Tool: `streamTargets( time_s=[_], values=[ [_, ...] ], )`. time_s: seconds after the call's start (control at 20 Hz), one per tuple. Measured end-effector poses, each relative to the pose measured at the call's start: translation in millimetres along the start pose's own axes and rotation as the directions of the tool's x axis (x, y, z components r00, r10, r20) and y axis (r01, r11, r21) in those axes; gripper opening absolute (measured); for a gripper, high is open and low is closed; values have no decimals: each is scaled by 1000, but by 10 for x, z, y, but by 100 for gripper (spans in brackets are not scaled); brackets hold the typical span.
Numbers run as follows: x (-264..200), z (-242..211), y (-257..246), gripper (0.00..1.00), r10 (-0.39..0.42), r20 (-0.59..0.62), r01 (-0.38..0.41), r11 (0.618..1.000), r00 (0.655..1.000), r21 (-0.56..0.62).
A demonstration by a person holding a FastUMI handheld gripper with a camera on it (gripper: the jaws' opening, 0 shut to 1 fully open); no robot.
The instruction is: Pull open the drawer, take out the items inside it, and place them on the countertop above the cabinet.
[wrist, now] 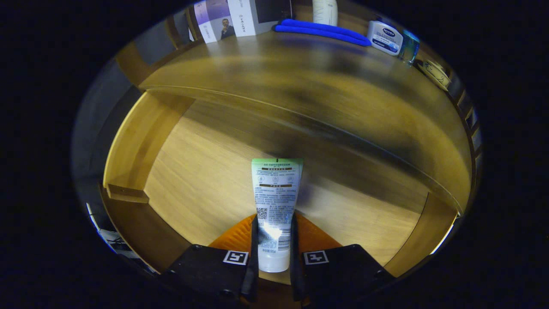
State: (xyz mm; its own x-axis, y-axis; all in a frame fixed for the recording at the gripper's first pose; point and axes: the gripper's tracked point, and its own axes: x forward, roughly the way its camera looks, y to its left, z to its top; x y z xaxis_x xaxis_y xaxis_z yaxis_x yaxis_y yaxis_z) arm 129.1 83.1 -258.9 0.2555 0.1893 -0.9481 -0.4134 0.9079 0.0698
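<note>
A white tube with a green end (275, 201) sticks straight out from between my fingers, and my gripper (274, 240) is shut on its lower half. It hangs above the wooden floor of the open drawer (201, 180). Beyond the drawer's back lies the countertop (309, 81), seen from above and blurred by motion. Whether the tube touches the drawer floor I cannot tell.
At the countertop's far edge lie a blue folded cloth (321, 31), a white and blue jar (384, 37), a clear bottle (409, 47), a white cylinder (324, 11) and upright boxes (227, 19). The drawer's side walls (133, 141) rise left and right of the tube.
</note>
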Motion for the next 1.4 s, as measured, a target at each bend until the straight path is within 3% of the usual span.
streamTargets(
  time_s=[0.45, 0.8, 1.2, 1.4],
  values=[
    [-666, -158, 408, 33, 118, 116, -109, 990, 986, -84],
    [-1316, 4, 423, 33, 178, 258, -172, 984, 950, -49],
    [-1611, 889, -212, 32, 42, 409, -90, 991, 912, 99],
    [-1428, 1316, -551, 32, -23, 419, -80, 971, 908, 226]
  ],
)
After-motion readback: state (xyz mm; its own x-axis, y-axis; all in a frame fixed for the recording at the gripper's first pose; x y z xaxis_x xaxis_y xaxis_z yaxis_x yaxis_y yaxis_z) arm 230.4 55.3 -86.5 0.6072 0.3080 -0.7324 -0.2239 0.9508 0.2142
